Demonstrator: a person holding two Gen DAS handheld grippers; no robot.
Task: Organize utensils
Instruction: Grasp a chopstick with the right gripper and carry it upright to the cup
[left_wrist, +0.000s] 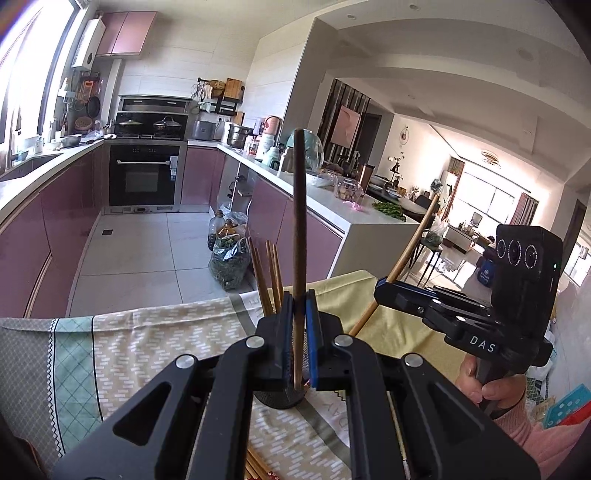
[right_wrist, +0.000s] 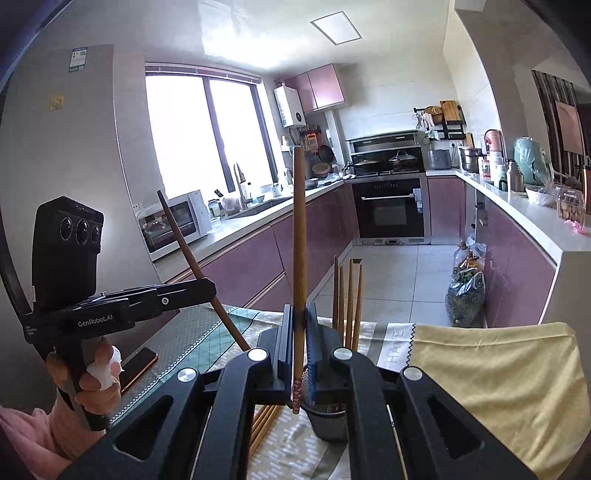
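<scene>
Two grippers each clamp one upright chopstick: the left gripper (left_wrist: 300, 332) grasps a dark chopstick (left_wrist: 299, 229), the right gripper (right_wrist: 300, 339) a lighter chopstick (right_wrist: 299, 258). Both sticks' lower ends hang over a mesh holder (right_wrist: 328, 421) near the desk's (right_wrist: 491, 369) far edge.

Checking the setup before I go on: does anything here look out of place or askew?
A few loose chopsticks lie flat on the tablecloth beside the mesh holder, while the others stand in it. Each gripper holds one chopstick.
</scene>
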